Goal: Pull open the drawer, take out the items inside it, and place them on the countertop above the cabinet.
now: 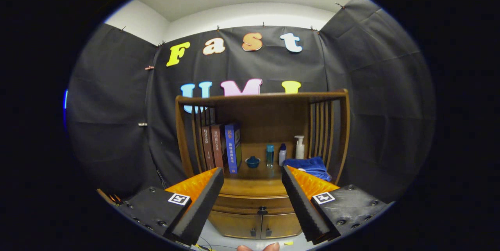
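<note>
A wooden cabinet (261,126) stands straight ahead against the black cloth wall. Its drawer (254,203) is closed, with a small dark knob (262,210) at its middle, and two small doors (258,225) sit below it. The countertop (254,184) runs above the drawer, under an open shelf space. My gripper (253,175) is open and empty, held well back from the cabinet, with the drawer front and countertop showing in the wide gap between its fingers.
On the countertop stand three books (222,147) at the left, a small blue bowl (252,161), a blue-capped bottle (270,155), a white bottle (282,154), a pump bottle (299,147) and a blue cloth (308,166) at the right. A person's fingertips (258,247) show below.
</note>
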`<state>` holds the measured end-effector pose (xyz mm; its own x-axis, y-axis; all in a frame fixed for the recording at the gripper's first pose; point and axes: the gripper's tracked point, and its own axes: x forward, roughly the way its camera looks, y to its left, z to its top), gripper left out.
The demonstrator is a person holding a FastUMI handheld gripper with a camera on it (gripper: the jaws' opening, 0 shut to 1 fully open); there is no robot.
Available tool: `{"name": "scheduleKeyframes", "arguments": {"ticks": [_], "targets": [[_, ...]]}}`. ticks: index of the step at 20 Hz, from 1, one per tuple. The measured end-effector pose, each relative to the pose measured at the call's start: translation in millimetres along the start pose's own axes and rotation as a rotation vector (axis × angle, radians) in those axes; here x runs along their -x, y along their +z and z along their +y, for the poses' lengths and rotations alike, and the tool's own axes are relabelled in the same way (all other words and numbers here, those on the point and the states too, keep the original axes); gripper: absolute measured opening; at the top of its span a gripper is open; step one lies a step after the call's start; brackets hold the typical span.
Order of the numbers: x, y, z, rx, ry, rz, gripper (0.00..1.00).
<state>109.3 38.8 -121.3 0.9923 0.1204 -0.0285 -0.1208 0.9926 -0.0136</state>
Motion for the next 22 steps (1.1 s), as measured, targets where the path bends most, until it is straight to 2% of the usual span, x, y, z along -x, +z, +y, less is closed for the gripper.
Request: {"name": "scheduleKeyframes", "arguments": {"ticks": [2, 5, 10, 14, 16, 18, 19, 20, 21, 22], "targets": [[-25, -38, 1, -0.02, 0.018, 0.023, 0.98], [-62, -96, -12, -0.075, -0.004, 0.066, 0.98], [-103, -200, -42, -0.033, -0.039, 0.175, 0.99], [-128, -254, -44, -0.04, -0.043, 0.238, 0.99], [-139, -270, -48, -0.03, -0.067, 0.258, 0.95], [-144, -283, -51, -0.025, -0.093, 0.265, 0.63], [-144, -287, -52, -0.027, -0.105, 0.274, 0.57], [-140, -284, -53, -0.042, -0.12, 0.264, 0.57], [-138, -281, -52, -0.053, -0.126, 0.262, 0.51], [-145, -284, -54, -0.045, -0.134, 0.246, 0.51]]}}
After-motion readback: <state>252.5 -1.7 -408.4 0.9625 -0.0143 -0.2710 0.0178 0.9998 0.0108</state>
